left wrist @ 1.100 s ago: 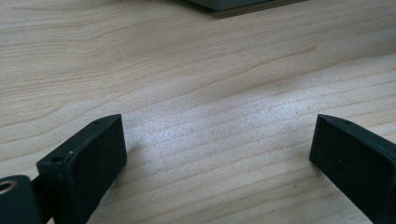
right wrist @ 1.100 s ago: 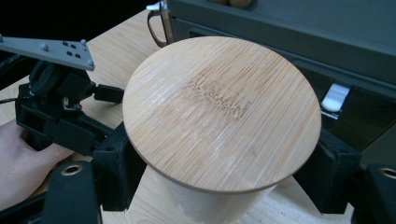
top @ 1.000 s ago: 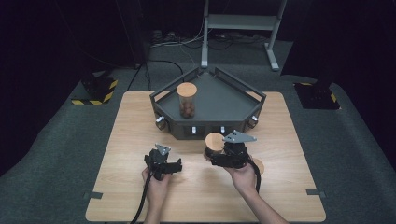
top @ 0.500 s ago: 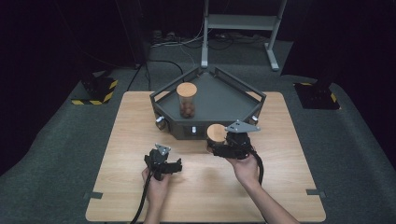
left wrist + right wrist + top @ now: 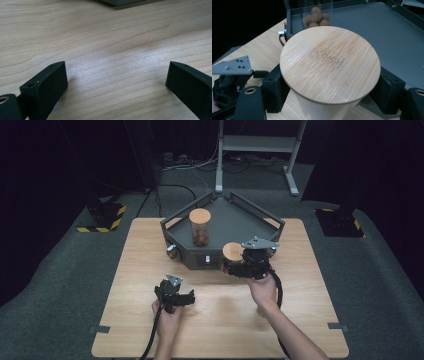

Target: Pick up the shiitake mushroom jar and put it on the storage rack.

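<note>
A clear jar with a round bamboo lid [image 5: 232, 251] hangs just above the table, at the front wall of the dark grey tray [image 5: 235, 217]. My right gripper [image 5: 231, 266] is shut on its body below the lid. In the right gripper view the lid [image 5: 329, 63] sits between the two black jaws, with the tray [image 5: 387, 32] behind it. A second lidded jar [image 5: 200, 227] with brown balls stands upright inside the tray at its left. My left gripper [image 5: 184, 297] rests on the wooden table [image 5: 300, 285], open, with only bare wood between its jaws [image 5: 117, 82].
The tray has raised walls and knobs on its front face. Black-and-yellow floor blocks [image 5: 100, 217] and a metal stand [image 5: 260, 150] lie beyond the table. The other hand's gripper [image 5: 232, 75] appears at the left of the right gripper view.
The right gripper has lifted the jar and carried it away from the person toward the tray's front wall. The left gripper has stayed where it was.
</note>
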Demonstrator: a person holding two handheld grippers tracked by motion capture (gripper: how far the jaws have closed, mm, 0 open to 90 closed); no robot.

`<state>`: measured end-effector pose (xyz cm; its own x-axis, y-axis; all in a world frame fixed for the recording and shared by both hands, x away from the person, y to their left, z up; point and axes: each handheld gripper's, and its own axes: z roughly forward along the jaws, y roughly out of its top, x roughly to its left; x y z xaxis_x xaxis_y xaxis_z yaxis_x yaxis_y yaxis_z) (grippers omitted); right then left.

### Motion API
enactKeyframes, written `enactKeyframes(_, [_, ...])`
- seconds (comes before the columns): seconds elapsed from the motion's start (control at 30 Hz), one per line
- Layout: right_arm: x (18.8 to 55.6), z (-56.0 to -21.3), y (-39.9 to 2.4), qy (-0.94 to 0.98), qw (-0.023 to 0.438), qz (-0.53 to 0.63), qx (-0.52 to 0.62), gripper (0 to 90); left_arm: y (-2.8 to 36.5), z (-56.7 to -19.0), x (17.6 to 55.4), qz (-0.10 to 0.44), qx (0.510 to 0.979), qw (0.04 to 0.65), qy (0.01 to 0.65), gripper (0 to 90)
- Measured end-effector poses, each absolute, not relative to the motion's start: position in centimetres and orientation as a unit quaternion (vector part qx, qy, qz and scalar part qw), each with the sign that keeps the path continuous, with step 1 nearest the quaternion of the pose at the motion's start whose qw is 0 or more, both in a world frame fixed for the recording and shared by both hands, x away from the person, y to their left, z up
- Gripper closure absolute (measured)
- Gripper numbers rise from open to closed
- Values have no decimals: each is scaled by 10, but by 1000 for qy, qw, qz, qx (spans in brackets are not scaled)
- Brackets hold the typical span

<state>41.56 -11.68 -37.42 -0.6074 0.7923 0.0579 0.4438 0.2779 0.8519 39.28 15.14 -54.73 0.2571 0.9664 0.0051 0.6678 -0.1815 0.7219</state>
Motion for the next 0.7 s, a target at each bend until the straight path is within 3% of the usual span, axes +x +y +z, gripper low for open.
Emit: enactKeyframes(0.7, [450, -351, -107, 764, 211, 429, 434, 257, 151, -547, 393, 241, 730, 310, 560, 38])
